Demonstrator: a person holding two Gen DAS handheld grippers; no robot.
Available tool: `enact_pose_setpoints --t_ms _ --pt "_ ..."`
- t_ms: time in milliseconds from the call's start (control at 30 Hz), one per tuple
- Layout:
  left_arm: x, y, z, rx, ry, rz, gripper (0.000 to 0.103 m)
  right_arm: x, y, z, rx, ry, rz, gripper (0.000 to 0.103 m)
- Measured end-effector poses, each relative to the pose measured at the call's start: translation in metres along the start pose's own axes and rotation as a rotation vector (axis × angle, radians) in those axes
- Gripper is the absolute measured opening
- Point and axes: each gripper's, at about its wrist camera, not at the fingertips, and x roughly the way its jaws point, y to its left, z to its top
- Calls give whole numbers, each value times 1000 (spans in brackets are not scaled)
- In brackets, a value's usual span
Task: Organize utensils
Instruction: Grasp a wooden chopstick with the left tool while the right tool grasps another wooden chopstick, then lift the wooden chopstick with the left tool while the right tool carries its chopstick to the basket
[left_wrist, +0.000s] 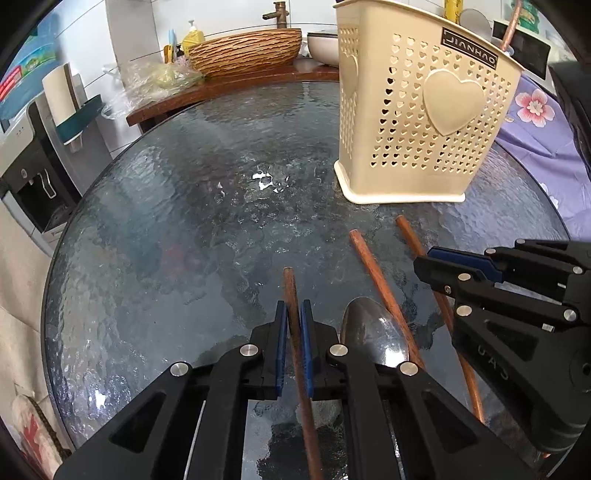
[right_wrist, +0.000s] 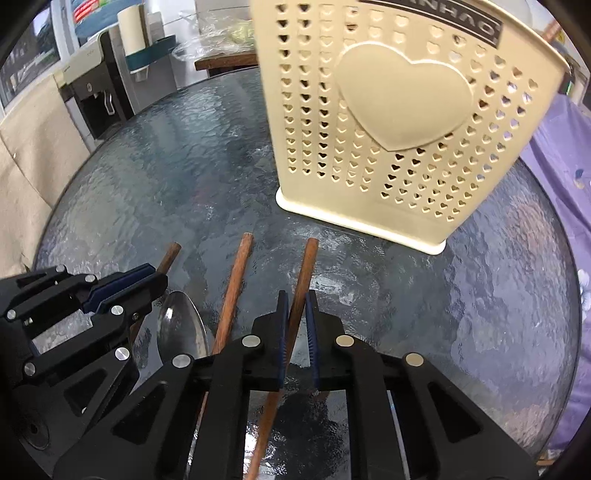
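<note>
Lying on the round textured-glass counter (left_wrist: 155, 206) are three wooden chopsticks and a metal spoon (left_wrist: 373, 332), all near the cameras, tips pointing toward the far side. Left chopstick (left_wrist: 291, 295): clamped between the blue pads of the left gripper (left_wrist: 293, 310), fingers (left_wrist: 280, 343) drawn together on it. Right chopstick (right_wrist: 304, 273): clamped likewise by the right gripper (right_wrist: 297, 299), its fingers (right_wrist: 313, 332) pressed against the wood. Both sticks appear low at the glass; whether they are lifted off it, cannot tell.

Middle chopstick (right_wrist: 234, 288) lies loose between the two held ones, just right of the spoon's bowl. Spoon rests bowl-up, bowl toward the far side, handle hidden under the gripper bodies.

Beyond the chopstick tips, to the right, a cream plastic utensil holder (left_wrist: 424, 122) stands upright on the counter, its walls pierced with small hearts, one large raised heart on each face.

Far edge: a wooden shelf with a ribbed brown basin (left_wrist: 245, 50) and a brass tap. Far left, a water dispenser (left_wrist: 33, 177). Right, purple floral cloth (left_wrist: 532, 122).
</note>
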Motion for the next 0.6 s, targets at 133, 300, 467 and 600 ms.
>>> enact_pose_setpoints --t_ms 133,300,467,600 --pt "-5 6 0 -33 -11 -16 6 -2 -16 -2 74 -3 141 7" --pt "-28 16 3 -81 -71 -39 6 -22 -26 -4 75 -76 204 7" --pt "-62 25 8 -126 -151 -84 6 -57 -35 -6 66 -165 284 7" --pt "-91 25 9 -137 -221 -103 6 -89 -40 -10 53 -238 330 7"
